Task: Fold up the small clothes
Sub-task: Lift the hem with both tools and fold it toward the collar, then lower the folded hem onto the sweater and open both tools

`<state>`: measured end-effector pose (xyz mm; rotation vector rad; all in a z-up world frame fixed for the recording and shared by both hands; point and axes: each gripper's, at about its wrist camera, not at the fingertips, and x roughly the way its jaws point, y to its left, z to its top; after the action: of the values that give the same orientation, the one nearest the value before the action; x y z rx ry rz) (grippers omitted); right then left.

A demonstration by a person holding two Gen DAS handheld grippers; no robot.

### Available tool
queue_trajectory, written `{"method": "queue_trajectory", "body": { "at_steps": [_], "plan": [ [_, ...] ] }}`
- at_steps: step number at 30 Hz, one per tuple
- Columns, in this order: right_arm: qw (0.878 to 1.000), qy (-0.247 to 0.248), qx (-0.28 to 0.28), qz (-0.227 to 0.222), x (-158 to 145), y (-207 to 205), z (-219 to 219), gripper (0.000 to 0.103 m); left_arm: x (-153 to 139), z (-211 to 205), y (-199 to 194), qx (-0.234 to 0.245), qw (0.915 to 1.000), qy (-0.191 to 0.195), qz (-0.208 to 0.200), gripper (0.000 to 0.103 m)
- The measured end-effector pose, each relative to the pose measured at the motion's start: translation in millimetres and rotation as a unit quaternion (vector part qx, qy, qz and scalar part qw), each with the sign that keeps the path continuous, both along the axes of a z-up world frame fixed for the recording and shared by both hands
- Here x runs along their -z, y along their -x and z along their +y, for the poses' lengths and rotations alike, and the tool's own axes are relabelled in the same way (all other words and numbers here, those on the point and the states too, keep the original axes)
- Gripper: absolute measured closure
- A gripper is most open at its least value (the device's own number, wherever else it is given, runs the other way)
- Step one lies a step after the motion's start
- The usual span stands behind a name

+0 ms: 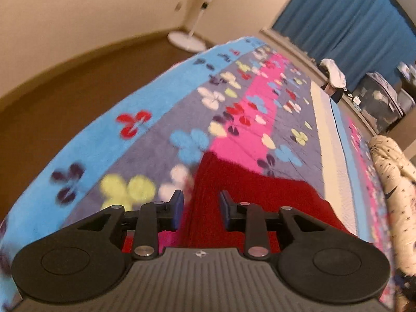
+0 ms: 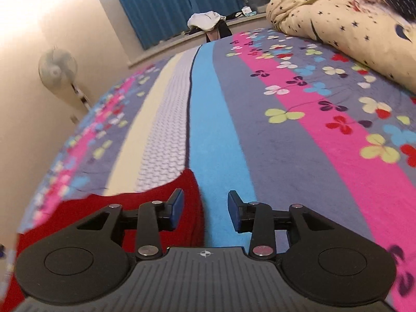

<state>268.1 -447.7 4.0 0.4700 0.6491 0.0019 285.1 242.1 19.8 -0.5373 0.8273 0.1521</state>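
Red garment (image 1: 249, 189): lies flat on the floral bedspread (image 1: 156, 119).
Left gripper (image 1: 201, 209): fingers apart, over the garment's edge.
Right gripper (image 2: 205, 212): fingers apart, at its other edge.
Storage bin (image 1: 382, 98): contents unclear.

A bedroom in a home. Bed spread with a striped fleece blanket (image 2: 299, 130) in blue, grey and pink, printed with clover-like flowers. Cream duvet (image 2: 345, 23) with small dark stars bunched along one side of the bed. Blue curtains (image 1: 345, 23) drawn across the far wall above a low ledge (image 2: 166, 45) scattered with small items, a white garment (image 2: 205, 20) heaped there. White pedestal fan (image 2: 58, 69) standing against a plain cream wall (image 1: 78, 10). Brown floor (image 1: 65, 78) beyond the bed's edge. Storage boxes (image 1: 382, 98) near the curtains.
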Motion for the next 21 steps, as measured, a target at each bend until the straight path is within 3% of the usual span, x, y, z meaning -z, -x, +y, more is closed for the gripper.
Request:
{"method": "queue_trajectory", "body": {
  "at_steps": [4, 8, 10, 14, 21],
  "plan": [
    [1.000, -0.023, -0.006, 0.008, -13.1, 40.7, 3.5, 0.052, -9.3, 0.9, 43.3, -0.003, 0.9996, 0.018, 0.021, 0.070],
    [0.997, -0.044, -0.032, 0.054, 1.6, 73.2, 17.3, 0.045, 17.0, -4.9, 77.5, 0.011, 0.9978, 0.041, 0.051, 0.068],
    [0.992, -0.051, -0.050, 0.100, 13.1, 76.7, 22.8, 0.045, 30.9, -7.3, 81.5, 0.020, 0.9932, 0.060, 0.097, 0.068],
    [0.990, -0.033, -0.060, 0.121, 21.5, 77.7, 33.0, 0.045, 32.8, -13.2, 83.1, 0.045, 0.9930, 0.042, 0.100, 0.054],
    [0.982, -0.052, -0.073, 0.164, 40.1, 71.7, 33.7, 0.045, 39.0, -10.2, 88.4, 0.058, 0.9912, 0.044, 0.110, 0.055]
  ]
}}
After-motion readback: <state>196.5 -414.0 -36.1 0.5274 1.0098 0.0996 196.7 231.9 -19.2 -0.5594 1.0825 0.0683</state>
